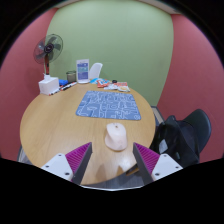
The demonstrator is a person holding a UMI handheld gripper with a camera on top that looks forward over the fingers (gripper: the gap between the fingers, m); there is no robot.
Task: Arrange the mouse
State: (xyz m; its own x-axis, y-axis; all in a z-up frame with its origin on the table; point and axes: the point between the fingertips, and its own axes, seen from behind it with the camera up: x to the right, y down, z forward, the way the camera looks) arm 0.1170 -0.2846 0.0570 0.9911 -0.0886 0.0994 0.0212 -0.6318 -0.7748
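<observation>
A pale pink mouse (116, 136) lies on the round wooden table (50, 125), just ahead of my fingers and in line with the gap between them. Beyond it lies a blue patterned mouse mat (107, 102) near the table's middle. My gripper (113, 160) is open and empty, its magenta pads (75, 159) spread wide to either side, a little short of the mouse and above the table's near edge.
At the table's far left stand a small fan (48, 51), a white tissue box (48, 85) and a blue-and-white box (82, 72). Small items lie beyond the mat (117, 87). A black chair with a bag (185, 137) stands at the right.
</observation>
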